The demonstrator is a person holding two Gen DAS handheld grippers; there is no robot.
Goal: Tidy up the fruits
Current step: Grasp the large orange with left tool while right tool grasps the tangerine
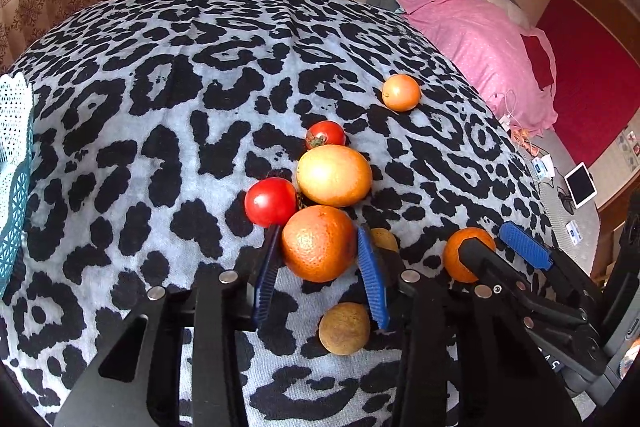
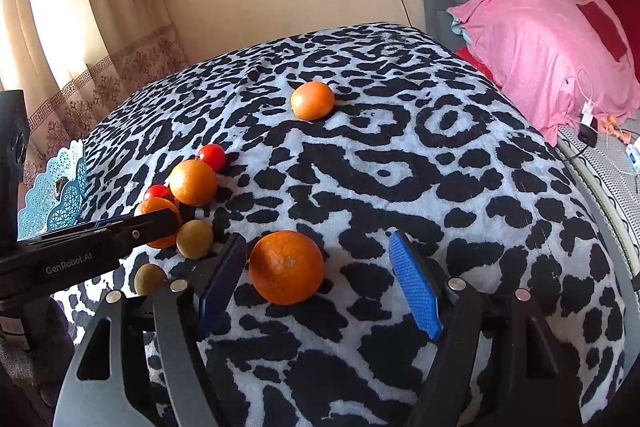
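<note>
Between the blue pads of the left gripper (image 1: pixel 320 259) sits an orange (image 1: pixel 319 243), both pads at its sides and apparently touching; firm pinching cannot be confirmed. Beyond its fingertips lie a red tomato (image 1: pixel 270 201), a yellow-orange citrus (image 1: pixel 334 175) and a second tomato (image 1: pixel 325 134); a brown fruit (image 1: pixel 344 328) lies nearer the camera, under the right pad. The right gripper (image 2: pixel 320 279) is spread wide around another orange (image 2: pixel 287 267), which rests by the left finger, clear of the right. Far left of both grippers stands a teal basket (image 2: pixel 56 195); its contents cannot be seen. All fruit rests on the leopard-print cloth (image 2: pixel 400 187).
</note>
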